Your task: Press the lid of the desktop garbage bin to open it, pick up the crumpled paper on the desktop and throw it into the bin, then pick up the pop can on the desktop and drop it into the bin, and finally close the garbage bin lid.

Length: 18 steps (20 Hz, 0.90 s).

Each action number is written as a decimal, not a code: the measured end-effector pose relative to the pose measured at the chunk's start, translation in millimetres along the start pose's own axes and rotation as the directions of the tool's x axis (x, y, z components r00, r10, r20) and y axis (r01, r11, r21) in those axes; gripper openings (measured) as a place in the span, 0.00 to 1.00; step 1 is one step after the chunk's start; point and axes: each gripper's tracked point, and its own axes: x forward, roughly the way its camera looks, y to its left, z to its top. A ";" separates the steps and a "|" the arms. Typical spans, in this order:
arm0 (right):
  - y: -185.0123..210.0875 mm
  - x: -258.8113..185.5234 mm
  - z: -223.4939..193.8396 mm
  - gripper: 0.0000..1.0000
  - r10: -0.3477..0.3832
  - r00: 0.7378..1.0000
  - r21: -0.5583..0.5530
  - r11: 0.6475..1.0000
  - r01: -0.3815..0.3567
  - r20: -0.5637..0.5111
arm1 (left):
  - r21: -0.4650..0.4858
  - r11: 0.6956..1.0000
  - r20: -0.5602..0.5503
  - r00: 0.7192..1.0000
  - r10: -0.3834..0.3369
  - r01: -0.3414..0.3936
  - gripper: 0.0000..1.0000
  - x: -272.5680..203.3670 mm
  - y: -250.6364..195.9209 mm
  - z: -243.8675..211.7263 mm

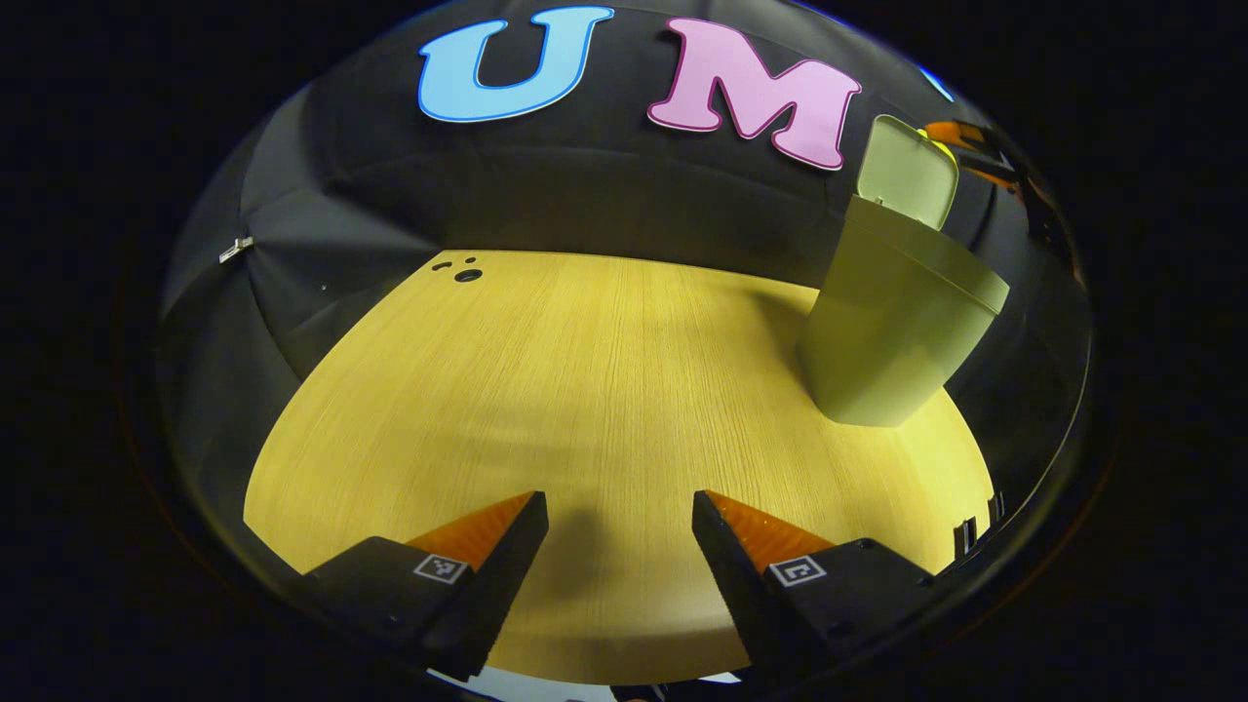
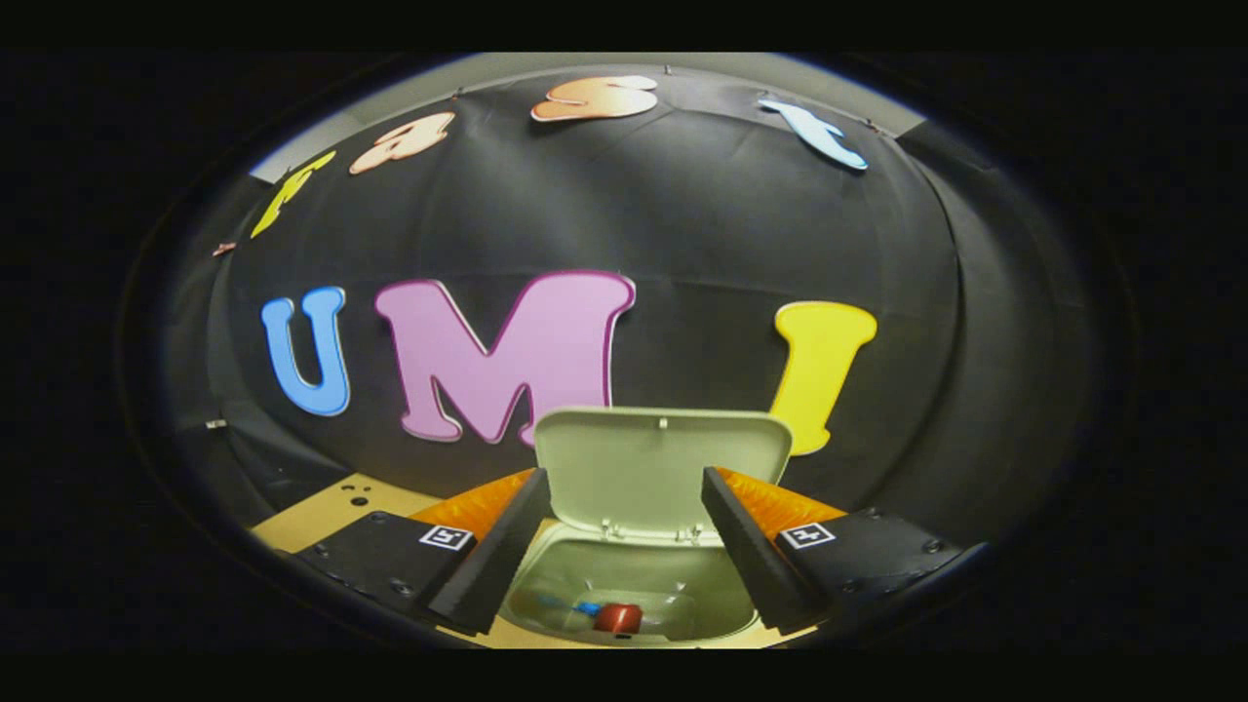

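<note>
The pale green garbage bin (image 1: 892,331) stands on the wooden desktop (image 1: 585,390) at the right of the left gripper view, its lid (image 1: 909,171) raised. My left gripper (image 1: 620,509) hovers low over bare desktop, left of the bin, open and holding nothing. In the right gripper view my right gripper (image 2: 624,492) is open directly above the bin's mouth (image 2: 634,585), with the upright lid (image 2: 663,468) just beyond its fingers. Inside the bin lies the pop can (image 2: 618,617), red with a blue part beside it. Part of the right gripper (image 1: 980,156) shows behind the lid in the left gripper view.
A small dark hole (image 1: 468,275) with two dots marks the desktop's far left corner. Black cloth walls close in the desk at the back and sides. The desktop's front edge lies just under my left gripper.
</note>
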 end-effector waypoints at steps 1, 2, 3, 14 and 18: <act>-2.3 3.0 10.8 0.98 -0.004 1.000 0.012 1.000 0.003 0.008 | 0.003 1.000 0.003 1.000 0.003 -0.003 0.96 -1.3 0.5 -0.3; -3.8 7.0 21.2 0.98 -0.007 1.000 0.027 1.000 0.007 0.014 | 0.013 1.000 0.008 1.000 0.014 -0.015 0.96 -3.5 2.1 -0.4; -6.7 12.6 30.6 0.98 -0.013 1.000 0.038 0.999 0.012 0.021 | 0.029 0.999 0.016 1.000 0.023 -0.024 0.96 -5.9 3.4 -0.5; -39.9 84.2 30.6 0.98 -0.090 0.996 0.027 0.996 0.090 -0.024 | -0.003 0.999 0.020 0.999 0.049 -0.049 0.96 -21.8 -3.7 -12.8; -40.7 92.0 13.3 0.99 -0.096 0.993 0.032 0.995 0.098 -0.072 | -0.013 0.997 0.018 0.997 0.072 -0.072 0.96 -23.7 -1.1 -16.6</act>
